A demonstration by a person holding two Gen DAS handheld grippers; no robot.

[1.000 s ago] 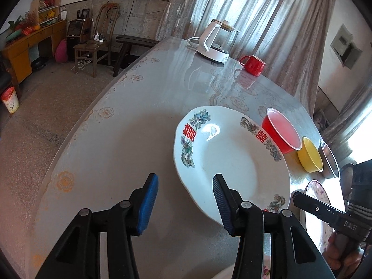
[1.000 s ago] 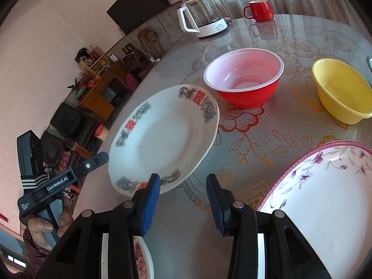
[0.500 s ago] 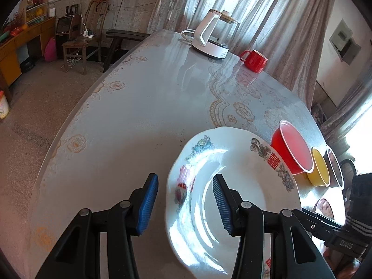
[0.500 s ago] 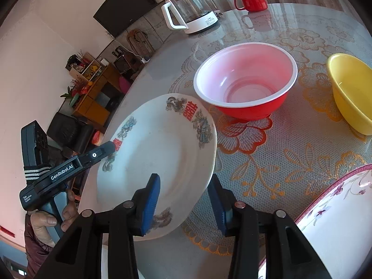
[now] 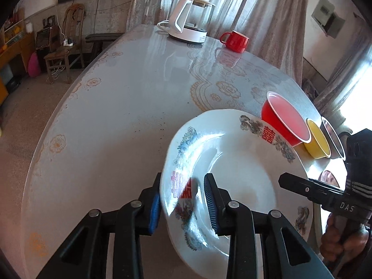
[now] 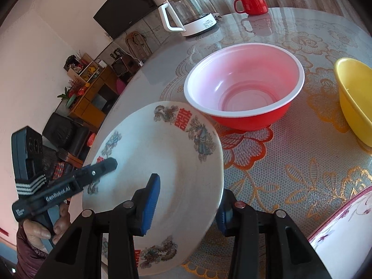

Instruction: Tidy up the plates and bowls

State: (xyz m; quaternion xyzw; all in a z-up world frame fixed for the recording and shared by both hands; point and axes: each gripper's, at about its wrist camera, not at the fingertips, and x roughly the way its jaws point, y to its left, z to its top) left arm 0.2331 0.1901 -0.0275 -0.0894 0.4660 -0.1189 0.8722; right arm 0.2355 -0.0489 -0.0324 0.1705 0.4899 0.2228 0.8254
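Observation:
A white plate with red characters and dragon prints lies on the round table. My left gripper straddles its left rim, jaws apart, one finger on each side. My right gripper straddles its right rim, jaws also apart. Each gripper shows in the other's view, the right in the left wrist view and the left in the right wrist view. A red bowl stands just beyond the plate, with a yellow bowl beside it.
A floral pink-rimmed plate lies at the lower right. A metal bowl sits past the yellow one. A white kettle and red mug stand at the far table edge. Another patterned plate edge lies under the white plate.
Both grippers have moved in on the white plate from opposite sides, so that its rim now sits between each pair of fingers. The plate looks closer and somewhat tilted.

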